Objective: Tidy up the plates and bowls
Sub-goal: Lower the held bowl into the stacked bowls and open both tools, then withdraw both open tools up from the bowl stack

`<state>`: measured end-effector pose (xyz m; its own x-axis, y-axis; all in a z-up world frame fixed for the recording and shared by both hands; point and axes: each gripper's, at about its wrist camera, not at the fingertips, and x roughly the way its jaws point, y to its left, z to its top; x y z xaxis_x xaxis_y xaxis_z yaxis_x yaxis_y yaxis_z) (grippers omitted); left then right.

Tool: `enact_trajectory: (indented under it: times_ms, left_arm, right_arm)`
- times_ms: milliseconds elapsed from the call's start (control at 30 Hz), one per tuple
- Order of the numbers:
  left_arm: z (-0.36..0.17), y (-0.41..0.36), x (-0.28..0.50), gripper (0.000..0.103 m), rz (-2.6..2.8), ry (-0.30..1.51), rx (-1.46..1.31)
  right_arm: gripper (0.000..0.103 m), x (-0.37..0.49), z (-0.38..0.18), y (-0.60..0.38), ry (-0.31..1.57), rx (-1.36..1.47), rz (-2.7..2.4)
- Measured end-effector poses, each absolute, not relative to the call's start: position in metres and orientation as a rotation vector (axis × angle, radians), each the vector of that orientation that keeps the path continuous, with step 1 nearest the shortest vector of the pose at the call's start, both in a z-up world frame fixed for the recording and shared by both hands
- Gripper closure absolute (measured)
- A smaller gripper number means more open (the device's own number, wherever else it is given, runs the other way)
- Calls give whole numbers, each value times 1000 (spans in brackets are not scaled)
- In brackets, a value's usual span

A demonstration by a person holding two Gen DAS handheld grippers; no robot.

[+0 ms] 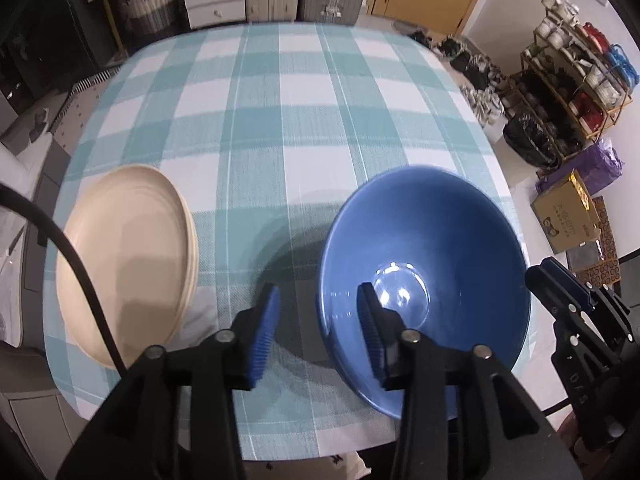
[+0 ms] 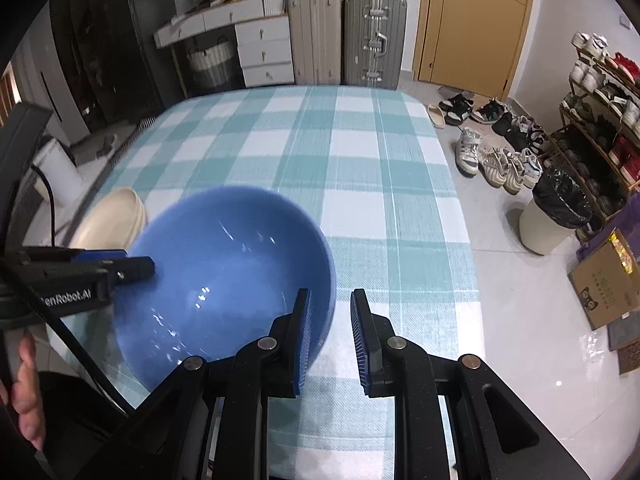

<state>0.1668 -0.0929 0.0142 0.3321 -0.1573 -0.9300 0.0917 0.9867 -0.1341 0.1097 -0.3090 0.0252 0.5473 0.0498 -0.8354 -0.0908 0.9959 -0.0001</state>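
Note:
A blue bowl (image 1: 424,280) sits near the front edge of the checked table; it also shows in the right wrist view (image 2: 228,276). A stack of cream plates (image 1: 124,256) lies to its left, partly seen in the right wrist view (image 2: 112,220). My left gripper (image 1: 320,308) is open, its jaws straddling the bowl's left rim, one finger inside and one outside. My right gripper (image 2: 330,312) is open, straddling the bowl's right rim, with one finger inside. The right gripper also shows in the left wrist view (image 1: 572,296).
The teal and white checked tablecloth (image 1: 304,120) covers the table. On the floor to the right are a shoe rack (image 2: 600,120), several loose shoes (image 2: 496,156), a bin (image 2: 556,212) and a cardboard box (image 2: 604,284). Suitcases (image 2: 344,32) and drawers stand behind the table.

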Motion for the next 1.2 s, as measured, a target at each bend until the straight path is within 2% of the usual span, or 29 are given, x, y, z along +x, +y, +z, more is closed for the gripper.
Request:
enact_trajectory:
  times_ms: [167, 267, 467, 633, 767, 933, 1033, 1067, 1100, 1200]
  left_arm:
    - [28, -88, 156, 56, -140, 1161, -67]
    - [39, -84, 142, 55, -155, 1102, -96]
    - [55, -81, 116, 47, -112, 1006, -36]
    - [64, -70, 95, 25, -68, 925, -49]
    - [71, -64, 79, 23, -66, 840, -54]
    - [70, -62, 72, 23, -72, 790, -42]
    - [65, -63, 79, 19, -62, 786, -27]
    - [62, -63, 83, 14, -64, 801, -27]
    - [56, -64, 91, 5, -75, 836, -28]
    - [47, -67, 102, 4, -74, 857, -36]
  right_arm:
    - [80, 99, 40, -317, 912, 106, 133]
    - [71, 86, 44, -325, 848, 259, 170]
    - [65, 63, 51, -314, 732, 270, 174]
    - [51, 37, 57, -311, 625, 301, 179]
    - [49, 17, 57, -304, 549, 263, 192]
    - [20, -2, 55, -295, 503, 220, 198]
    - [15, -4, 57, -300, 478, 218, 184]
    - [10, -3, 57, -303, 476, 221, 173]
    - [7, 0, 57, -307, 486, 231, 163]
    - [6, 19, 52, -320, 550, 282, 164]
